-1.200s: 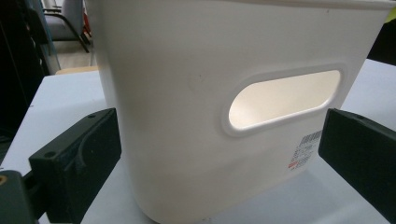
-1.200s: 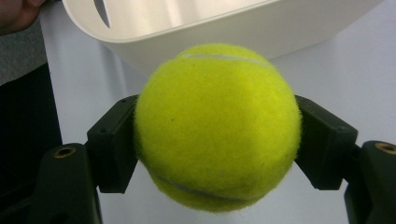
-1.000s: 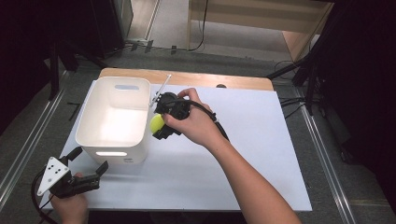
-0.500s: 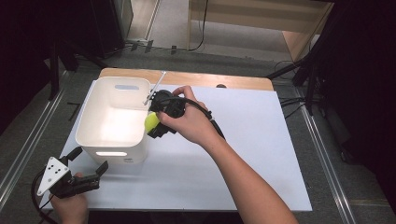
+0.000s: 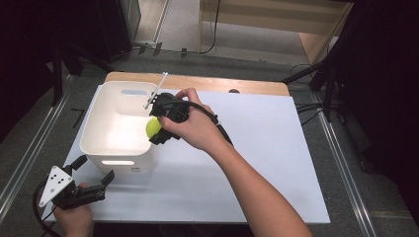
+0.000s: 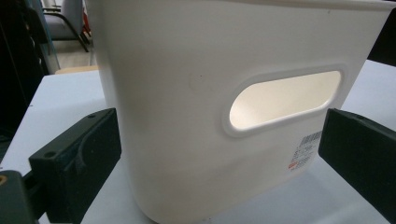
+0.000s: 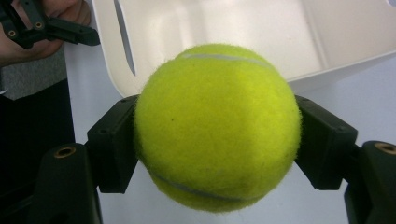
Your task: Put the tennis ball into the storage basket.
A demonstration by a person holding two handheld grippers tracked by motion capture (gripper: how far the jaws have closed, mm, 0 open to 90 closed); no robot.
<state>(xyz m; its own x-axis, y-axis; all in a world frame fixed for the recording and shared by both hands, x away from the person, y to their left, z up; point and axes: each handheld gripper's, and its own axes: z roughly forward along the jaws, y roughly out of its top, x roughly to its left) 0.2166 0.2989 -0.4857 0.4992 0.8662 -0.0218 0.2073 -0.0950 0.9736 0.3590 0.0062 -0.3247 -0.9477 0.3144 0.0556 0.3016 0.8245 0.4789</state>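
While the right gripper clamps a fuzzy yellow-green tennis ball over the right rim of the white plastic handled bin, nothing blocks its bare interior. Near left, the left gripper rests spread on the white table beside the bin.

We're looking down on a white rectangular table with a strip of light wooden board showing along its far edge. Grey floor spreads beyond it, brightly lit toward the top, and black cables trail across it. A pale wooden furniture frame stands at the back. Silver metal rails run down both sides of the table. Dark shadow swallows the far left and right edges, with black stand legs just poking out on the right.
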